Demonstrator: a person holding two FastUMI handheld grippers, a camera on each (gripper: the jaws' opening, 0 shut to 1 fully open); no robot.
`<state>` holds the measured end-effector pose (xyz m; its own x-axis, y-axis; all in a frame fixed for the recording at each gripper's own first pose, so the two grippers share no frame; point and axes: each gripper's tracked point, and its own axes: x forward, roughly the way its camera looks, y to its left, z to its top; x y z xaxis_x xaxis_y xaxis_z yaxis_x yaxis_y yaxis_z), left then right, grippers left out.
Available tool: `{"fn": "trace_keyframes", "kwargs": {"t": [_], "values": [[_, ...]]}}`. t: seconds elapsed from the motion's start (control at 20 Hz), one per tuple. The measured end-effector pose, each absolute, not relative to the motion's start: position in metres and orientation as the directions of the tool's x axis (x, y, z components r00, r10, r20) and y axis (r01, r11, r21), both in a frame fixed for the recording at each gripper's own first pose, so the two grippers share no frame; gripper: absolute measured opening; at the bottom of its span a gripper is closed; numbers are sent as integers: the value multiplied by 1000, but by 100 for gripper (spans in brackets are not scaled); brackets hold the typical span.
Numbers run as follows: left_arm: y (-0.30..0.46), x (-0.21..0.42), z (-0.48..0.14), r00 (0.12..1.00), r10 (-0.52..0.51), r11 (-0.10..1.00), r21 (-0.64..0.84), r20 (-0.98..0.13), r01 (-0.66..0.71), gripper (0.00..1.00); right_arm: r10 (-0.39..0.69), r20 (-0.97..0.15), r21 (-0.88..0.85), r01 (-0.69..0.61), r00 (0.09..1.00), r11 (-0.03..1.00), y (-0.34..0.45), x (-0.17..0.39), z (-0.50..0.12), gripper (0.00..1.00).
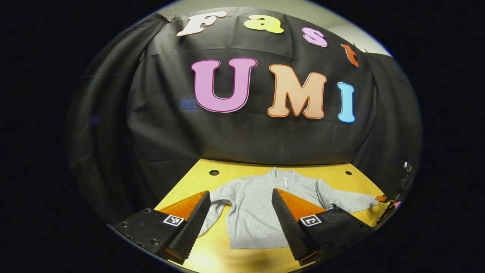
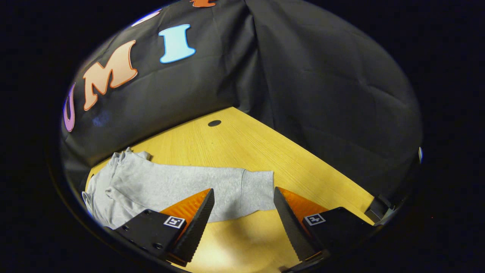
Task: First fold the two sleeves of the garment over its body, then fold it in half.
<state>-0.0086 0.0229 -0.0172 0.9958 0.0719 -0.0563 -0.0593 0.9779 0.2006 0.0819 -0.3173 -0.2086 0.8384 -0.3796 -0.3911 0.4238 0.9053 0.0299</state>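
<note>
1. While my left tongs [image 1: 241, 220] hang above the near edge of the tabletop [image 1: 212, 254], they're spread wide, gripping nothing.
2. Left gripper view: grey sweater [image 1: 257, 212] lies flat on the tabletop, collar [image 1: 282, 175] toward the black cloth wall [image 1: 170, 125], hem toward me.
3. Both sleeves are still out to the sides, not folded over the body. One sleeve [image 1: 346, 200] stretches out to the right in this view; the other [image 1: 216, 206] bends down past my left-hand finger [image 1: 197, 223].
4. Sweater body shows between the two fingers of the left tongs, no contact that I can see.
5. My right tongs [image 2: 242, 223] are also spread wide, holding nothing, above bare tabletop [image 2: 235, 144].
6. Right gripper view: a sleeve [image 2: 197, 189] lies stretched across the tabletop, its cuff [image 2: 259, 191] between my two fingers and just past the tips. Can't tell if a tip touches it.
7. Round dark hole [image 2: 214, 123] in the tabletop sits farther back near the wall.
</note>
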Motion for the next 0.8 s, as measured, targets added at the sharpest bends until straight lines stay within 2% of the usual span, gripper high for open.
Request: {"fn": "trace_keyframes", "kwargs": {"t": [0.05, 0.15, 0.2, 0.25, 0.3, 0.35, 0.5, 0.55, 0.65, 0.8], "values": [[20, -7, -20, 995, 68, 978, 202, -66, -54, 95, -377, -408, 11, 418, 831, 908, -319, 83, -215, 94], [13, -4, -24, 995, 58, 979, 199, -80, -41, 95, -377, -437, -26, 408, 817, 913, -323, 86, -226, 94], [9, -3, -24, 995, 52, 980, 195, -84, -34, 95, -380, -446, -40, 406, 811, 913, -324, 87, -229, 98], [6, -2, -27, 995, 46, 981, 191, -88, -28, 95, -380, -452, -48, 403, 807, 914, -324, 86, -230, 98], [2, 0, -28, 995, 41, 982, 189, -94, -23, 95, -378, -463, -51, 402, 802, 914, -324, 86, -233, 94], [0, 1, -30, 994, 37, 982, 190, -99, -18, 95, -364, -475, -40, 394, 801, 918, -322, 86, -236, 98], [-6, 4, -32, 994, 23, 982, 189, -111, -2, 95, -353, -483, -40, 382, 801, 923, -322, 88, -241, 98], [-8, 5, -33, 993, 17, 983, 184, -114, 4, 95, -358, -484, -51, 382, 799, 923, -325, 87, -243, 92], [-12, 5, -37, 992, 6, 985, 169, -126, 16, 95, -371, -481, -66, 389, 794, 919, -331, 89, -244, 88], [-16, 4, -39, 991, -20, 990, 136, -129, 38, 95, -374, -493, -75, 389, 786, 918, -332, 85, -244, 70]]}}
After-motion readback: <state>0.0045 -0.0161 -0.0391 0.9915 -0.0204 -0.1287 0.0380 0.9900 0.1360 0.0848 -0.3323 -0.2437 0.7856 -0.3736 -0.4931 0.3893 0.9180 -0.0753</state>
